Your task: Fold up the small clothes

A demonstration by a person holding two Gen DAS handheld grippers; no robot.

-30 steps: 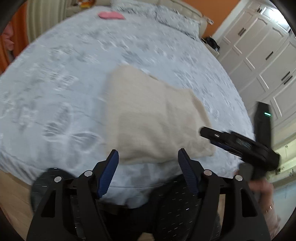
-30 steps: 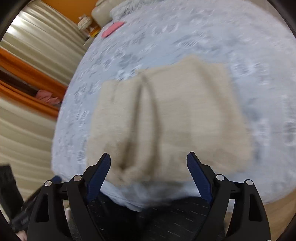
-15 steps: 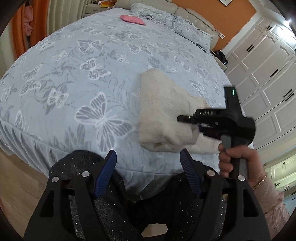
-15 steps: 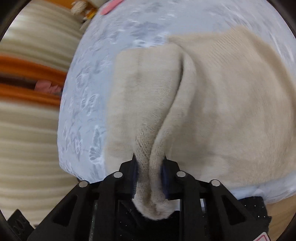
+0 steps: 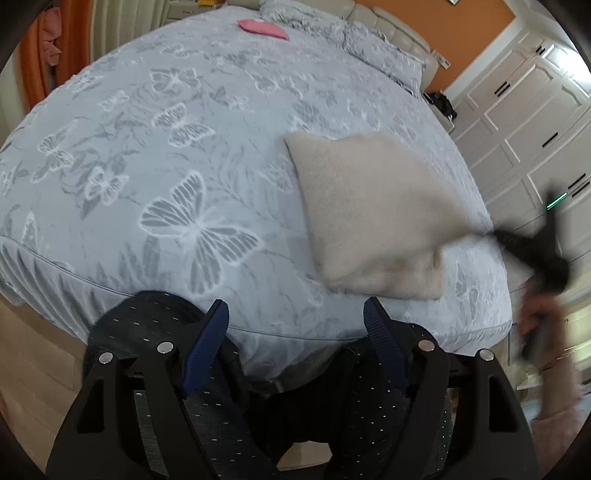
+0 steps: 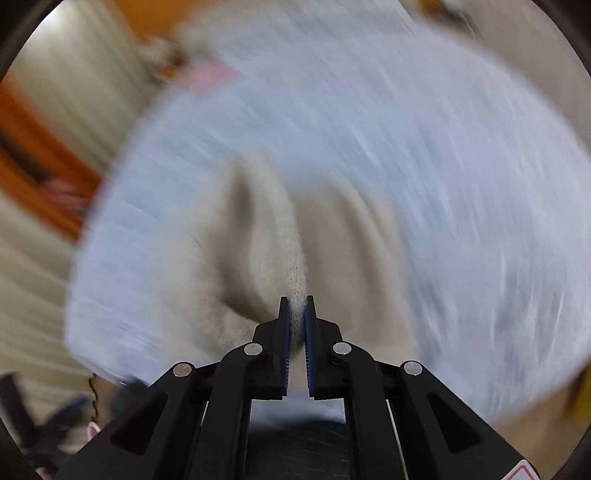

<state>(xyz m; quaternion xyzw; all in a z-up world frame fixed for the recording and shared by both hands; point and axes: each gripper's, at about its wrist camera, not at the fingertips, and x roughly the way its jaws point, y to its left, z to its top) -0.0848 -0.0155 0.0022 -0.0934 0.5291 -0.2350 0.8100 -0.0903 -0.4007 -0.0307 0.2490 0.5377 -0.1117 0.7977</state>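
1. The beige knit garment (image 5: 369, 210) lies folded on the bed (image 5: 147, 147), near the bed's near edge and toward its right side in my left wrist view. Its right-hand corner is drawn out to a point toward my right claw.
2. My right claw (image 6: 296, 314) is clamped on a ridge of that knit. The blue pads (image 6: 283, 332) press the fabric from both sides, with almost no gap between them. Its jaws have just been closing, and the fabric is between them.
3. In the left wrist view, my right claw (image 5: 517, 247) appears as a blurred black shape at the garment's right corner, with my hand (image 5: 535, 321) below it on the handle.
4. My left claw (image 5: 295, 332) stands wide, with nothing between its blue pads (image 5: 207, 343). It hangs over the near edge of the bed, short of the garment and touching no cloth. Its jaws have just been opening.
5. The bed cover is pale blue-grey with a butterfly print. A pink item (image 5: 262, 27) lies far up the bed near the pillows (image 5: 369, 40).
6. White cupboard doors (image 5: 524, 122) stand beyond the bed's right side.
7. The right wrist view is heavily blurred; only the claw and the gripped knit are sharp.
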